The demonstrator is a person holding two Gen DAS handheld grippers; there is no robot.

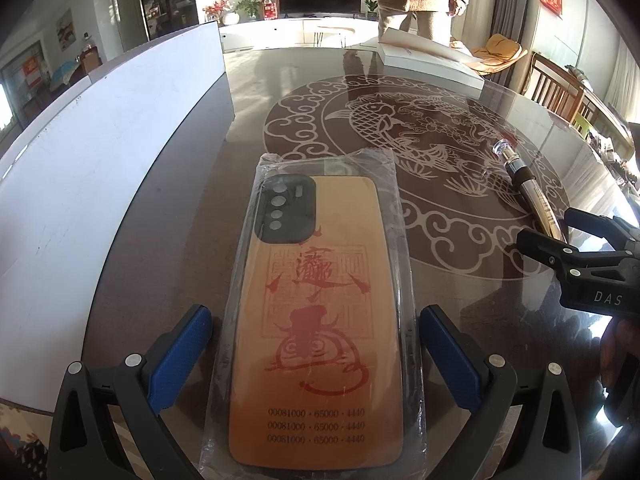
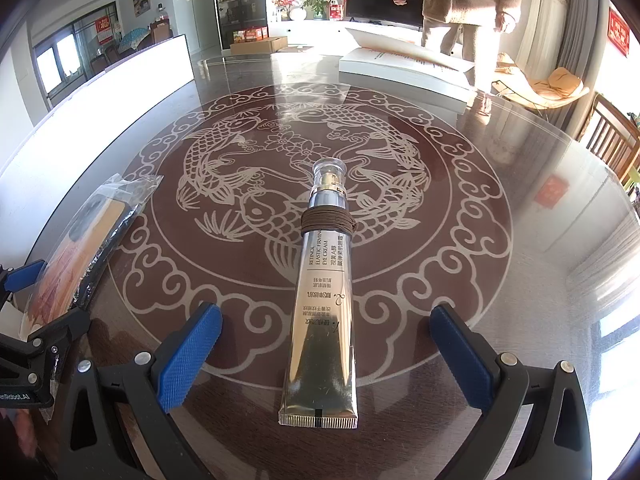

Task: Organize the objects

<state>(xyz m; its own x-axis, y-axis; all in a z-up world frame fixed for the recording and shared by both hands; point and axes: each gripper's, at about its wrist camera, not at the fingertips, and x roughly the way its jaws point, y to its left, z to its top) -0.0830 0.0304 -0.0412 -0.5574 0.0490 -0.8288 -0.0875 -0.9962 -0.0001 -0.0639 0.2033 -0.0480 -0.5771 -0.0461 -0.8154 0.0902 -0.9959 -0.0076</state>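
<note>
The bagged phone case (image 1: 316, 320) lies flat between my left tongs (image 1: 316, 354), both blades spread and clear of it, its long axis running straight ahead, camera cutout far. The eye cream tube (image 2: 322, 300) lies between my right tongs (image 2: 326, 354), likewise agape, cap pointing away. Neither is lifted off the tabletop (image 2: 520, 280), so I judge all 2 pickups remain.
</note>
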